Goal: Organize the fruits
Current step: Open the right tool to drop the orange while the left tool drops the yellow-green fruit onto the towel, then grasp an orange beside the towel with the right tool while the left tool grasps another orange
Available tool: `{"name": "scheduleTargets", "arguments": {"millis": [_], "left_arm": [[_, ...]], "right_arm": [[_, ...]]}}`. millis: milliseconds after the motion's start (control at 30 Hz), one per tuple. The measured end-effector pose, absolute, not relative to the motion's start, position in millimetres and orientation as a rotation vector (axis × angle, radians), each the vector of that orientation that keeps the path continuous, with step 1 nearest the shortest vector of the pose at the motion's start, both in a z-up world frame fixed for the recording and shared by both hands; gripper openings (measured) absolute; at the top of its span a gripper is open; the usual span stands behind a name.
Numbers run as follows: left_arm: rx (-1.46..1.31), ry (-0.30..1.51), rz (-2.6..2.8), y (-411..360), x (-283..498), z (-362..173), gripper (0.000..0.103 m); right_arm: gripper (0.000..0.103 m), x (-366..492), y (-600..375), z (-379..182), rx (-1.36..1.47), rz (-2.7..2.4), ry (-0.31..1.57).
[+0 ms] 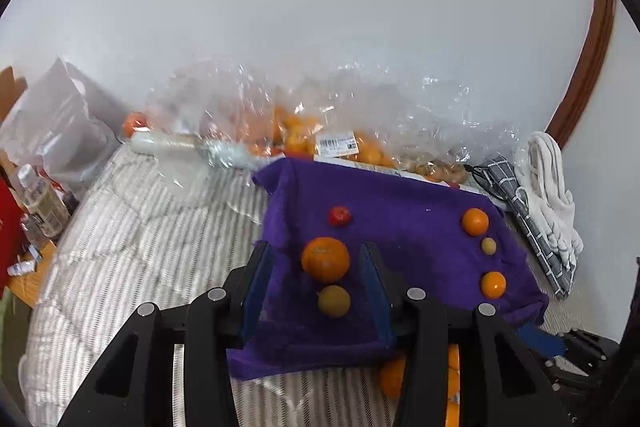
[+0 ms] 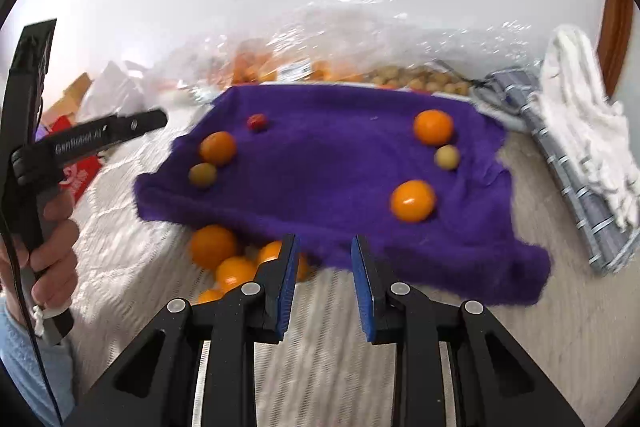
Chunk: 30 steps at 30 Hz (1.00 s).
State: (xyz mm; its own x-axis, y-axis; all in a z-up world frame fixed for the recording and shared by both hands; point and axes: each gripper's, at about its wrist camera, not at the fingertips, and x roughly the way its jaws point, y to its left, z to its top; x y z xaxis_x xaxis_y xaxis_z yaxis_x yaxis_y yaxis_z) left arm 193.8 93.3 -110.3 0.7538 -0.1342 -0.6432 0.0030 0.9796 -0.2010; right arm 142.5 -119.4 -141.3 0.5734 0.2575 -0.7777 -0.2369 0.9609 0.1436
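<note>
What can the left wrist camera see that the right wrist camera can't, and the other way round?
Only the left wrist view shows the bottle at the far left and an orange beside the plastic roll. Only the right wrist view shows the hand holding the left gripper, and the loose oranges in full at the cloth's near edge. Both show the purple cloth with its six fruits, the clear bags behind it and the white towel.

White lettering "GenRobot AI" on black handle of left claw [image 2: 154, 119], last letters slightly blurred. White price label [image 1: 336, 143] with barcode on clear fruit bag [image 1: 304, 107]: print too small to read. Red packaging [image 2: 78, 179]: pale markings illegible.
</note>
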Motion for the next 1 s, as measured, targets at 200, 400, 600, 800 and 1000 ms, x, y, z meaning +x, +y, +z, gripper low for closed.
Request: {"name": "scheduleTargets", "arguments": {"millis": [200, 400, 600, 800, 1000], "left_arm": [[-0.195, 0.743, -0.084, 106.1, 165.4, -114.2, 0.043], [-0.094, 0.767, -0.060, 108.8, 145.4, -129.7, 0.043], [-0.139, 0.811, -0.079, 112.1, 147.8, -148.3, 0.043], [-0.148, 0.814, -0.100, 111.3, 144.5, -150.6, 0.043], [-0.167, 0.864, -0.096, 114.9, 144.7, -162.9, 0.043]], "right_arm": [[0.029, 146.5, -99.9, -150.9, 0.057, 0.317, 0.969], [0.030, 161.8, -94.0, -167.3, 0.075, 0.281, 1.027], [0.037, 172.0, -96.9, -180.8, 0.146, 0.266, 1.088], [0.033, 175.4, -110.7, -182.9, 0.260, 0.286, 1.123], [0.033, 155.5, -138.3, -165.1, 0.174, 0.204, 1.038]]}}
